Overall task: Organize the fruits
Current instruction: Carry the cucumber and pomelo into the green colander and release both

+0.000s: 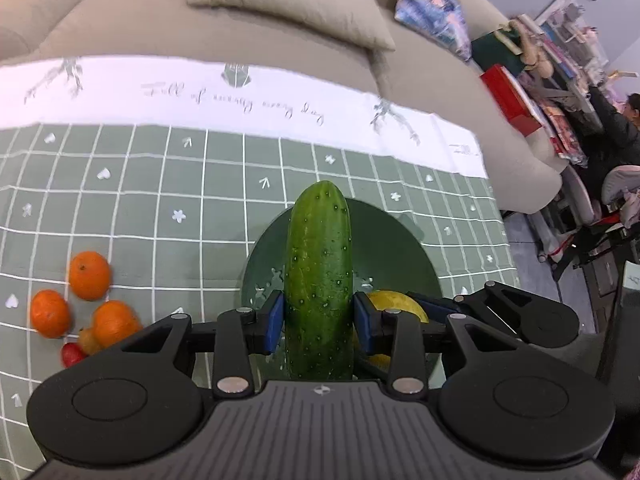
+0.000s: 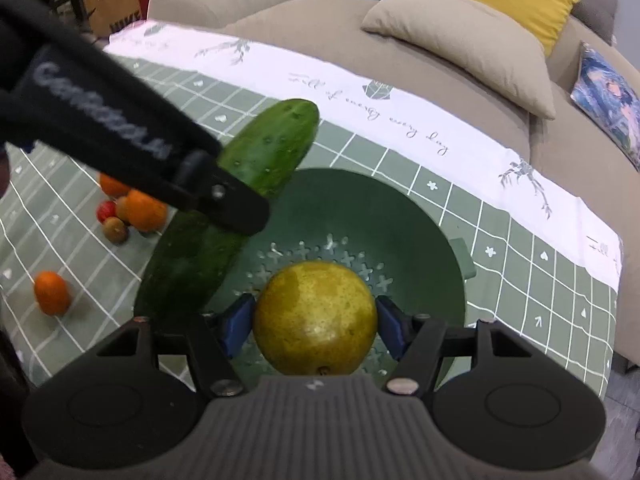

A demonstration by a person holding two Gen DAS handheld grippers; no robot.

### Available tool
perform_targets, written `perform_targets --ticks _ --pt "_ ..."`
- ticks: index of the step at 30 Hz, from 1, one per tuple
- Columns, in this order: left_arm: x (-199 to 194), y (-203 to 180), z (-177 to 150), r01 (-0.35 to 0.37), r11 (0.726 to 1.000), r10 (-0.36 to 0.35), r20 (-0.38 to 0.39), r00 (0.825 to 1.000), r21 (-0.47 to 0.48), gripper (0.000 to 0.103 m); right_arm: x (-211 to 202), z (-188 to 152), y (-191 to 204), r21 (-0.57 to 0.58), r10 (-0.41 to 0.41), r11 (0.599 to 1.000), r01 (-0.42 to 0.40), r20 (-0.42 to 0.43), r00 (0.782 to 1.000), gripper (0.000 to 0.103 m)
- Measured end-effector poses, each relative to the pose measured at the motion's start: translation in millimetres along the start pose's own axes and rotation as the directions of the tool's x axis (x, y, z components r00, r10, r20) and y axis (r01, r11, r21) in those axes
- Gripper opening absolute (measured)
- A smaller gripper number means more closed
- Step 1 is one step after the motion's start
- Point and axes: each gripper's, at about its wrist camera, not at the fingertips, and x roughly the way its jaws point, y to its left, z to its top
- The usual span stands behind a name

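The left gripper is closed on a cucumber, which is clamped between the blue pads at roughly its middle. The cucumber is held lengthwise along the fingers, its far end projecting forward above a green colander. In the right wrist view the left gripper is seen entering from the upper left, angled downward, with the cucumber tilted across the colander's left rim.

The right gripper is clenched on a yellow-green pear. The pear is gripped on both sides by the blue pads and is held inside the colander, above its perforated base; whether it touches the base cannot be told. The right gripper is pointed forward and downward into the bowl. In the left wrist view the pear is partly visible just right of the cucumber.

The colander stands on a table covered by a green checked tablecloth with a white printed border. To the left of the colander, well apart from it, oranges lie on the cloth together with a small red fruit; in the right wrist view a brown fruit lies among them.

Beyond the table, a beige sofa carries several cushions.
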Motion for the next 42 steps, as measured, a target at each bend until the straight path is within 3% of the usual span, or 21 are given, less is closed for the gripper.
perform_targets --ticks 14,23,27,31,35,42 --pt "61.4 9.2 6.3 -0.019 1.000 0.018 -0.157 0.987 -0.006 0.041 52.8 -5.3 -11.3 -0.069 0.062 0.995 -0.071 -0.123 0.990 0.062" --pt "68.7 4.3 5.2 -0.033 0.999 0.037 -0.178 0.983 0.025 0.041 54.2 -8.3 -12.6 -0.071 0.066 0.994 -0.078 -0.156 0.985 0.064" --pt "64.6 2.0 5.8 -0.041 0.998 0.050 -0.166 0.985 0.053 0.048 47.3 -9.5 -9.2 -0.117 -0.003 0.993 -0.016 -0.155 0.988 0.073" --pt "46.9 1.4 3.0 -0.018 0.997 0.028 -0.134 0.991 0.074 0.048 28.6 -7.5 -7.2 -0.103 -0.024 0.995 0.011 -0.127 0.992 0.079" --pt "17.5 1.5 -2.4 -0.007 0.995 0.016 -0.082 0.996 0.102 0.048 5.6 -4.1 1.6 -0.089 -0.079 0.994 0.070 -0.101 0.992 0.079" --pt "-43.9 12.1 -20.6 -0.022 0.985 0.017 0.028 0.999 0.173 0.048 -37.3 -2.4 28.4 0.010 -0.063 0.998 0.063 0.000 0.998 0.084"
